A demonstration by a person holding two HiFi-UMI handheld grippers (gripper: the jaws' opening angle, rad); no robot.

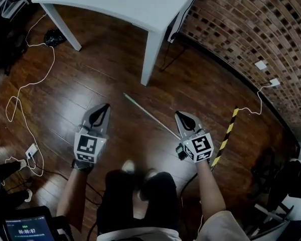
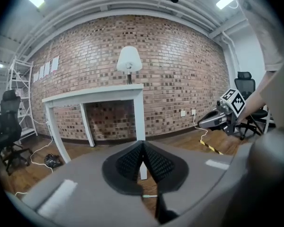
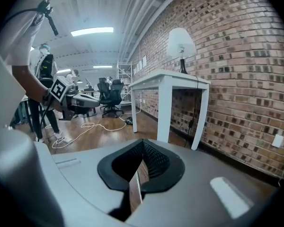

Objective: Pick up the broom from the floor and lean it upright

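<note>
Pale broom handle (image 1: 150, 115), seemingly, lies on floor (image 1: 115, 79).

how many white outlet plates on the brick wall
2: one plate low on the brick wall, a second plate beside it, where a white cable ends. Others may be hidden.

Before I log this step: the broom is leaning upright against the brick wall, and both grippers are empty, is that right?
No: the head view shows the broom lying on the floor between the left gripper and right gripper; both are empty.
</note>
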